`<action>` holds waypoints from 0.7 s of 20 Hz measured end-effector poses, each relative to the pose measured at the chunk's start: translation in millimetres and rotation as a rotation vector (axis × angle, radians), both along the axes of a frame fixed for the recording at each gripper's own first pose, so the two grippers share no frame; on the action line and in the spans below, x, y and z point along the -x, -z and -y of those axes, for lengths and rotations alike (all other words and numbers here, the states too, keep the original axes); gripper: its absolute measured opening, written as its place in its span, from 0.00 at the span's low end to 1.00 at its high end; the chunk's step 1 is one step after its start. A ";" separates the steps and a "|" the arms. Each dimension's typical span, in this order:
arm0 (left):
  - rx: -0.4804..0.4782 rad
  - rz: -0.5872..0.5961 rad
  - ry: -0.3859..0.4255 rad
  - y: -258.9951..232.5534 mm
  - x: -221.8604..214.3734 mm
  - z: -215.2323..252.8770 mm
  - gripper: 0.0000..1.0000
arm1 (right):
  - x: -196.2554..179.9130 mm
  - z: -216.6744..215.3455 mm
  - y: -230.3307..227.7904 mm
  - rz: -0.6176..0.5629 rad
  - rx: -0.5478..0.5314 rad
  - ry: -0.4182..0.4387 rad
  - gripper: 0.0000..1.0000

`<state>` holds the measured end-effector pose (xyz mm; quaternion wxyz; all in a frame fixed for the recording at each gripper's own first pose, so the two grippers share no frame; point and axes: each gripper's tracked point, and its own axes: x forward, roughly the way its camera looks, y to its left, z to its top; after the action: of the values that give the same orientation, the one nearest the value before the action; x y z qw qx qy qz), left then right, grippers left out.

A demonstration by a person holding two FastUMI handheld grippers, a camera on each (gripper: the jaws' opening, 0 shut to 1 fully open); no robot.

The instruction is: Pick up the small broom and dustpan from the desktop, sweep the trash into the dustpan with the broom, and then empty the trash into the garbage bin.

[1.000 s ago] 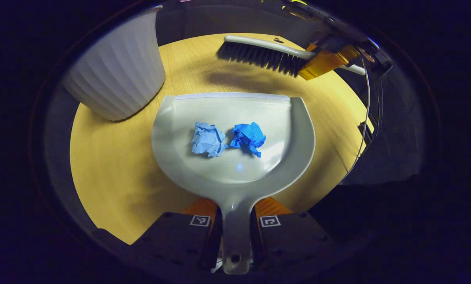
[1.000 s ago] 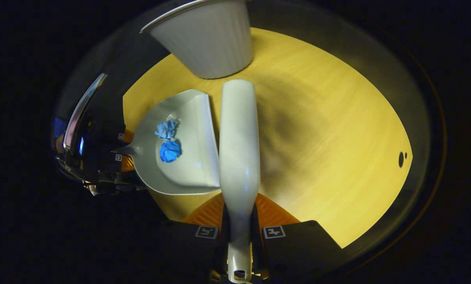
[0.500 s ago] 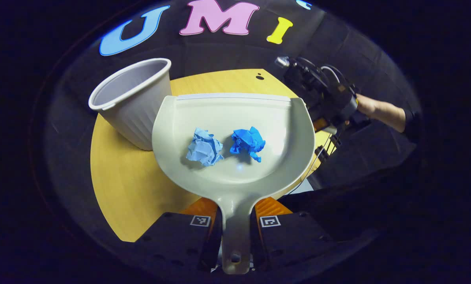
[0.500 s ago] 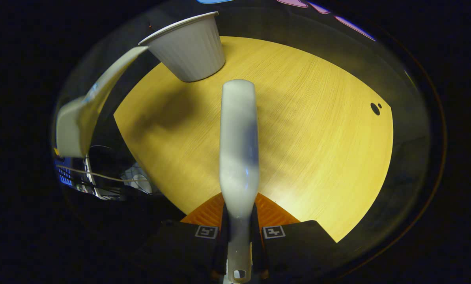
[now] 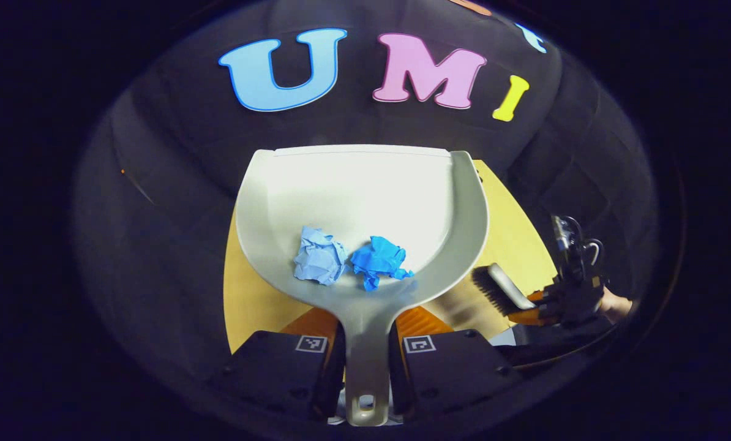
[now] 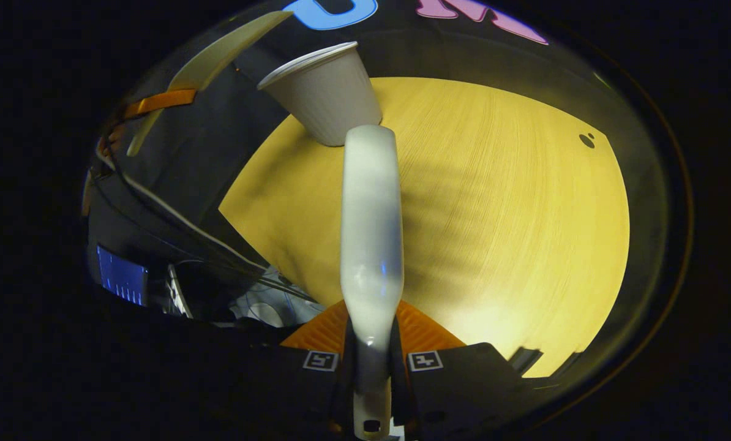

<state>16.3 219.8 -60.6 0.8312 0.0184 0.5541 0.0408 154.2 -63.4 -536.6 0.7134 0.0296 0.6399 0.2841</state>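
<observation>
With your left gripper (image 5: 365, 343) clamped on the dustpan (image 5: 365, 202) handle, both paper balls (image 5: 350, 262) have slid rearward as you raised it; your right gripper (image 6: 371, 361) grips the broom (image 6: 370, 226), so tip over the bin (image 6: 324, 92).

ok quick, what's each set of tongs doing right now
Left tongs: closed on the dustpan handle, two blue paper wads inside.
Right tongs: closed on the broom handle.

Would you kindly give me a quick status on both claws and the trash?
Left claw shut on dustpan handle, pan raised. Two blue paper wads at its rear. Right claw shut on broom. Garbage bin upright on table, path clear.
</observation>
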 end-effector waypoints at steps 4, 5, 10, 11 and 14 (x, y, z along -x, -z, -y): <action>-0.129 -0.118 0.015 29.1 -17.9 -29.5 0.29 | 2.8 -0.7 0.7 -0.001 0.009 0.024 0.27; -0.150 -0.146 0.026 36.6 -20.2 -27.4 0.29 | 3.6 0.7 0.6 0.002 0.017 0.034 0.27; -0.352 -0.296 0.157 42.3 -32.9 4.8 0.29 | 18.9 16.5 -2.4 -0.014 0.010 0.103 0.27; -0.394 -0.326 0.193 41.1 -39.0 13.6 0.29 | 20.9 15.0 0.4 -0.019 -0.003 0.127 0.27; -0.525 -0.434 0.301 40.9 -46.2 31.1 0.29 | 24.2 13.6 0.3 -0.031 -0.041 0.191 0.27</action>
<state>62.5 188.7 -101.5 0.6580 0.3207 0.6792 0.0539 130.0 -77.0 -536.9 0.7265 0.1094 0.6392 0.2274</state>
